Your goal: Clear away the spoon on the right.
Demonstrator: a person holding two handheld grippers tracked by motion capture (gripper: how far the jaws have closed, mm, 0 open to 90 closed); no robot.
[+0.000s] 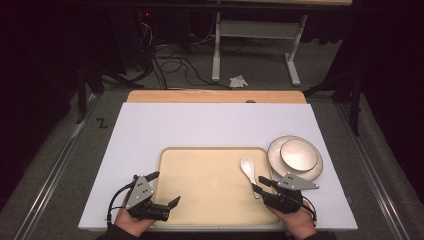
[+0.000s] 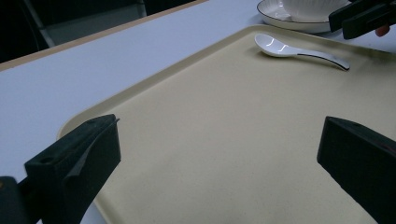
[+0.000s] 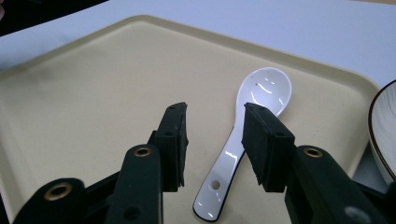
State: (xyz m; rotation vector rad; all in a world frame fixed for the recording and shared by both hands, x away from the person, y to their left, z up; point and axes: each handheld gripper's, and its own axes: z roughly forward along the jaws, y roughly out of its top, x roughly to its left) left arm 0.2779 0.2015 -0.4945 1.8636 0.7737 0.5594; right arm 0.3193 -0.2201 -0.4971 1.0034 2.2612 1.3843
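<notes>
Jaws on both tools are standing apart and gripping nothing. From the high view, the left gripper [image 1: 167, 190] is hovering over the near left edge of the beige tray [image 1: 200, 190], jaws spread wide, while the right gripper [image 1: 259, 184] is reaching in at the near right, its tips just beside the handle of the white spoon [image 1: 248, 169]. Beyond those tips a bowl [image 1: 299, 153] is sitting on a plate [image 1: 274, 156], off the tray on the white table [image 1: 200, 125].

In the left gripper view, bare tray is lying between the two black jaws, and the spoon [image 2: 299, 50] is resting far ahead of them.

In the right gripper view, the jaws are partly open, and the spoon [image 3: 243, 135] is lying under the right-hand one, not centred in the gap.

Closing from here is likely to pinch only one edge, and the glossy, rounded ceramic could squirt sideways across the matte, fine-grained tray. The handle is thin, curved and dark-rimmed, with a small hole near its end.
</notes>
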